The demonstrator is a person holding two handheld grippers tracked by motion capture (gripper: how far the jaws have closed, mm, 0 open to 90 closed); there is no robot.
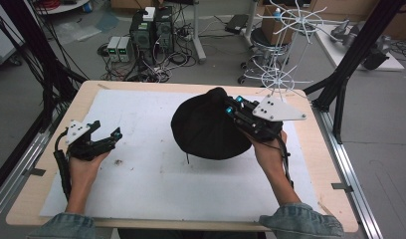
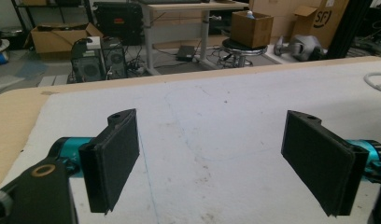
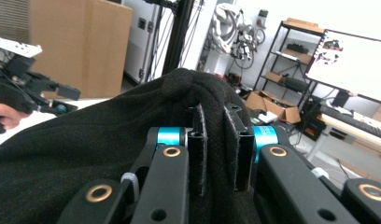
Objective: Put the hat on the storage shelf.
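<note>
A black knitted cap (image 1: 206, 127) hangs lifted above the white mat (image 1: 141, 169), drooping to the left of my right gripper (image 1: 233, 110). The right gripper is shut on a fold of the black cap (image 3: 86, 140), which bunches between its pads (image 3: 199, 140) in the right gripper view. My left gripper (image 1: 106, 130) rests low at the mat's left side, held in a hand, with its jaws wide apart. In the left gripper view its two black pads (image 2: 116, 158) stand apart over the bare white mat (image 2: 216, 121) with nothing between them (image 2: 216, 161).
A white wire rack (image 1: 283, 55) stands at the table's far right corner. Black frame posts (image 1: 350, 59) rise at the right, and cables hang at the left. The wooden table edge (image 1: 191, 226) runs along the front. Computers and boxes sit on the floor beyond.
</note>
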